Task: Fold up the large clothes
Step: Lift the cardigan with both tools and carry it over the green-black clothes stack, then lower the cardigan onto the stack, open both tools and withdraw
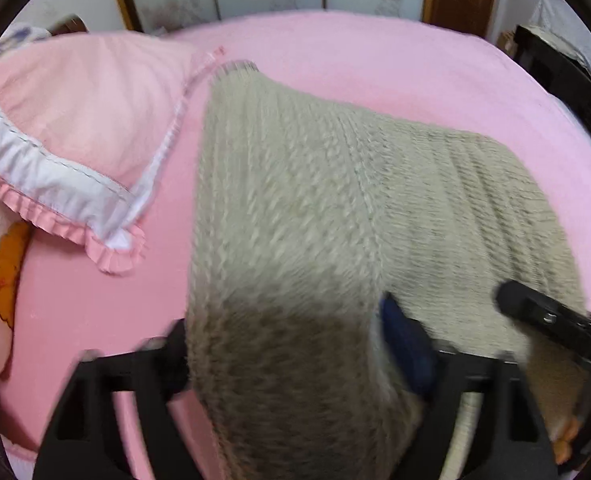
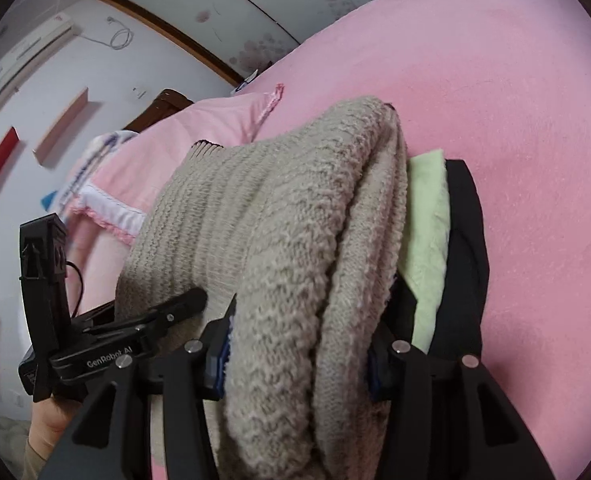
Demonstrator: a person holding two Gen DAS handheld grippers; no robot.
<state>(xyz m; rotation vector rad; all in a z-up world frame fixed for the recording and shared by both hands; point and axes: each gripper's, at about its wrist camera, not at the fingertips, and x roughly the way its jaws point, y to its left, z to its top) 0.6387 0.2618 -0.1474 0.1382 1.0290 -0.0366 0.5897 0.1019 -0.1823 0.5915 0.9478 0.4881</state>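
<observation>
Our right gripper clenched the folded beige sweater; our left gripper straddled it, jaws wide. It lay over green and black garments on the pink bed. Next, we judged, release it.

Home bedroom, pink-sheeted bed, frilled pillow, air conditioner

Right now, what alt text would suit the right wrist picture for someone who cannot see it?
A thick beige knitted sweater bunches between the right gripper's black fingers above a pink bed. Folded green cloth and dark cloth lie beside it; the left gripper reaches in from the left.
</observation>
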